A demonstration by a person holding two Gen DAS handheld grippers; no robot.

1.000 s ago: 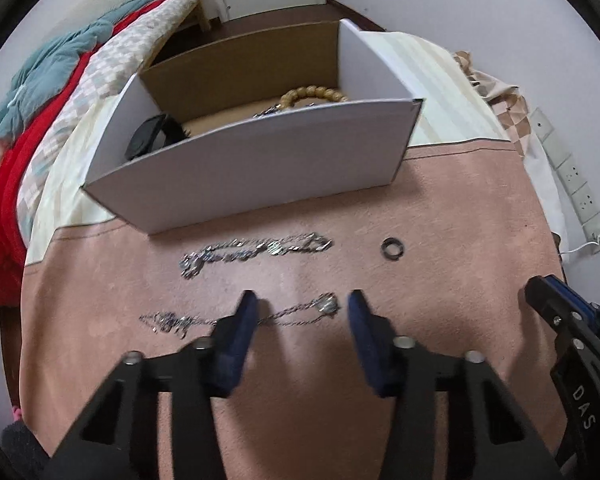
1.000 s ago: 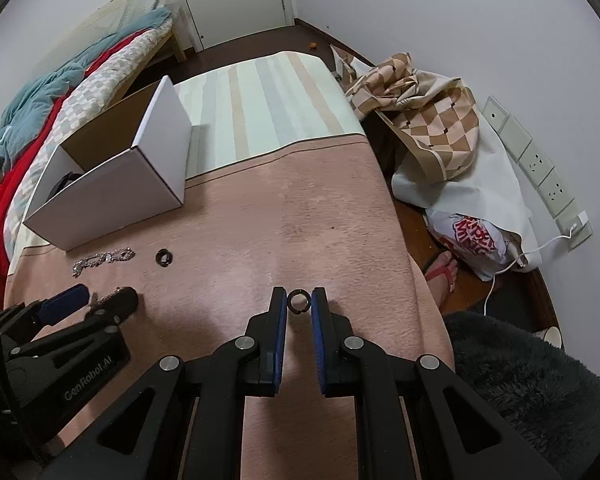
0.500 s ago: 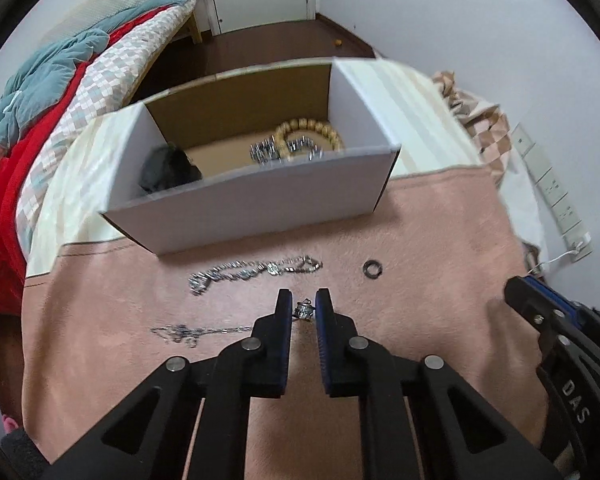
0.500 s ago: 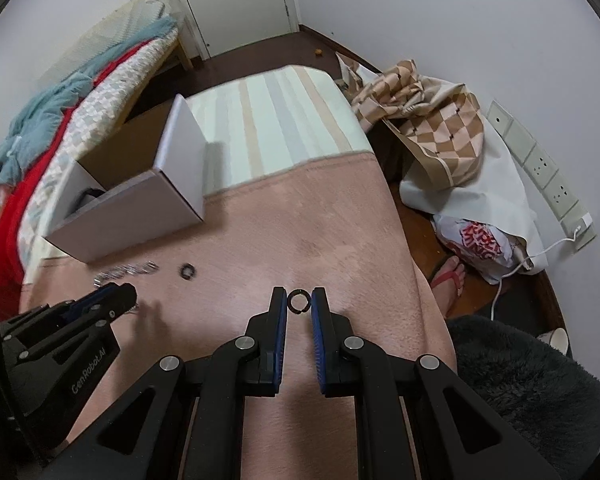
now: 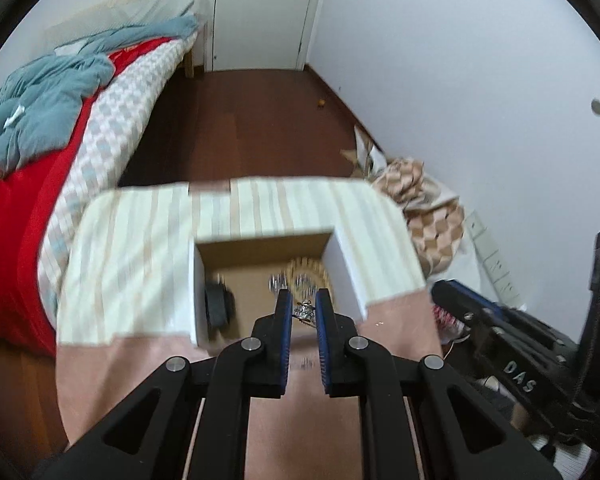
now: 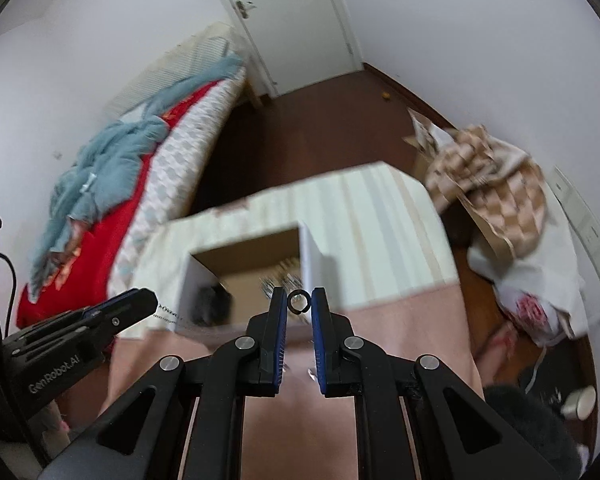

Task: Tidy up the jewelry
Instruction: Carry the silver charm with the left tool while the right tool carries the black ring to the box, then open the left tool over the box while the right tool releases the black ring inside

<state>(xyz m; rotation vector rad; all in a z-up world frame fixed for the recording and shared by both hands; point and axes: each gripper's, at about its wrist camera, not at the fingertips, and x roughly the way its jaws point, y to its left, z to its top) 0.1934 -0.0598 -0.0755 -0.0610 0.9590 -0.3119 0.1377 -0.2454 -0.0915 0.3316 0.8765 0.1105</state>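
Observation:
My left gripper (image 5: 303, 307) is shut on a silver chain necklace (image 5: 305, 312) and holds it over the front of the open white cardboard box (image 5: 196, 280). The box holds a wooden bead bracelet (image 5: 312, 272), silver jewelry and a black item (image 5: 218, 304). My right gripper (image 6: 299, 302) is shut on a small dark ring (image 6: 299, 303), held above the front wall of the same box (image 6: 188, 284). The left gripper also shows in the right wrist view (image 6: 132, 304), with the chain hanging from it. The right gripper shows at the right of the left wrist view (image 5: 452, 292).
The box stands on a pink mat (image 5: 300, 420) laid over a striped cloth (image 5: 140, 240). A bed with red and blue covers (image 5: 40, 128) lies to the left. A checked cloth heap (image 6: 492, 176) and wall sockets (image 6: 596, 232) are to the right.
Both grippers have risen and moved forward to the box. The left gripper closed on the chain and lifted it off the mat. The right gripper kept hold of the ring.

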